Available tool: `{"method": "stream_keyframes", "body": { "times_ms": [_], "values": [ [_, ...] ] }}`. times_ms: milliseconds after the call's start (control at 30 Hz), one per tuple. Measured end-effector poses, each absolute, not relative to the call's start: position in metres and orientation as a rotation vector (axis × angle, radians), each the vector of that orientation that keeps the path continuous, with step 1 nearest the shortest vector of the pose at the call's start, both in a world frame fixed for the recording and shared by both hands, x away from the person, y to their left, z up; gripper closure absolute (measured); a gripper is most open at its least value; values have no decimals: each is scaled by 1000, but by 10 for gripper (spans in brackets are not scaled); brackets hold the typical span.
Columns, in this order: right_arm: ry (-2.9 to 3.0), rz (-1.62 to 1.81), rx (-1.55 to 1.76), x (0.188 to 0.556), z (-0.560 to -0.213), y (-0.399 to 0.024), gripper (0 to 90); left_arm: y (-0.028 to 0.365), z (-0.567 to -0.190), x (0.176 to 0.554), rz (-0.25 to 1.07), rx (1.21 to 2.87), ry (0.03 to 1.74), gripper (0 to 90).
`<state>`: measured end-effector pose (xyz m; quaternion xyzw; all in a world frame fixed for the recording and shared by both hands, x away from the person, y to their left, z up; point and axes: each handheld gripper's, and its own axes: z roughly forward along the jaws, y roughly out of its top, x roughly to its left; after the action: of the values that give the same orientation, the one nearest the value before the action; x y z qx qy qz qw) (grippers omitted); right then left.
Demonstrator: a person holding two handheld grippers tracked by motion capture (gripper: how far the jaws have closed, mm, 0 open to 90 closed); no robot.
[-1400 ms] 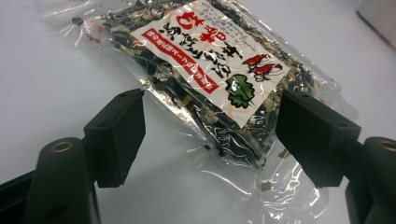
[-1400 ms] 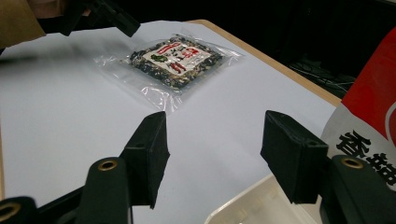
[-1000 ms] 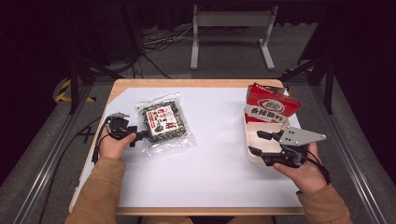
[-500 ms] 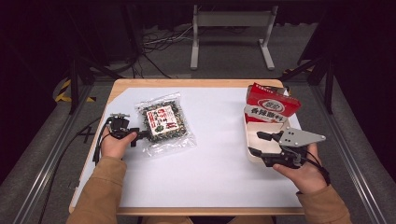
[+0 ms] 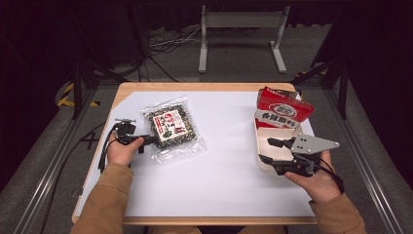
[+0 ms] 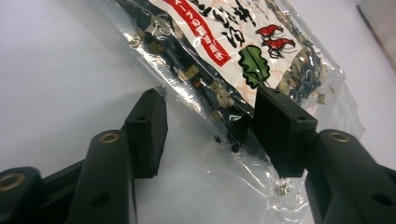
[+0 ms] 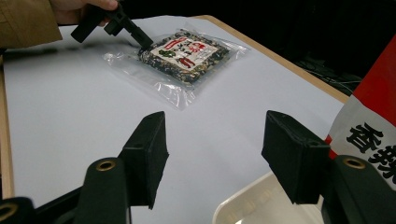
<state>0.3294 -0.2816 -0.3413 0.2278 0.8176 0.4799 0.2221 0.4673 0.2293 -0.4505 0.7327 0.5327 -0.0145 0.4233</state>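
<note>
Your left gripper (image 5: 146, 140) sits at the near left edge of the clear snack bag (image 5: 171, 127), and its jaws have just been closing with the bag's edge between them. In the left gripper view (image 6: 210, 130) the crinkled plastic and some of the dark contents lie in the gap: the jaw on the right of that view is against the bag's filled part, while the jaw on the left stands just clear of the film, with bare table showing beside it. So the jaws are not yet clamped on the bag; they are partly closed around its border, released rather than gripping. The bag lies flat on the white table (image 5: 224, 165), its printed label running away from the jaws.

Your right gripper (image 5: 270, 151) is well apart from the bag, at the far side of the table. In the right gripper view (image 7: 212, 158) its jaws stand wide with nothing between them except open table. Just below and to the right of those jaws is the rim of a white tray (image 7: 243, 205), and beside the right-hand jaw rises a red and white packet (image 7: 373, 116) with dark printed characters. Farther ahead of those jaws you see the snack bag (image 7: 187, 53) with your left gripper (image 7: 142, 41) at its edge
</note>
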Motion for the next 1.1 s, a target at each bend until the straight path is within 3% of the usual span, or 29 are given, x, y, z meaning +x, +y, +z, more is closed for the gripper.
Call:
{"method": "stream_keyframes", "body": {
  "times_ms": [300,500,600,800,867,900,1000,1100],
  "values": [
    [2255,1336,620,329,-342,-282,405,221,-454,468,-29,1788,1289,657],
    [2251,1342,615,328,-341,-283,405,220,-457,470,-53,1761,1287,689],
    [2251,1342,612,328,-341,-283,404,220,-458,472,-78,1743,1297,648],
    [2255,1336,617,330,-343,-283,404,202,-453,476,-68,1784,1289,334],
    [2256,1331,616,330,-344,-282,404,194,-452,477,-36,1792,1313,296],
    [2258,1328,613,329,-344,-281,404,192,-452,478,-23,1787,1331,301],
    [2254,1330,608,328,-343,-282,404,191,-451,478,18,1814,1360,432],
    [2249,1335,612,328,-343,-283,404,182,-448,477,85,1840,1381,452]
  ]
}}
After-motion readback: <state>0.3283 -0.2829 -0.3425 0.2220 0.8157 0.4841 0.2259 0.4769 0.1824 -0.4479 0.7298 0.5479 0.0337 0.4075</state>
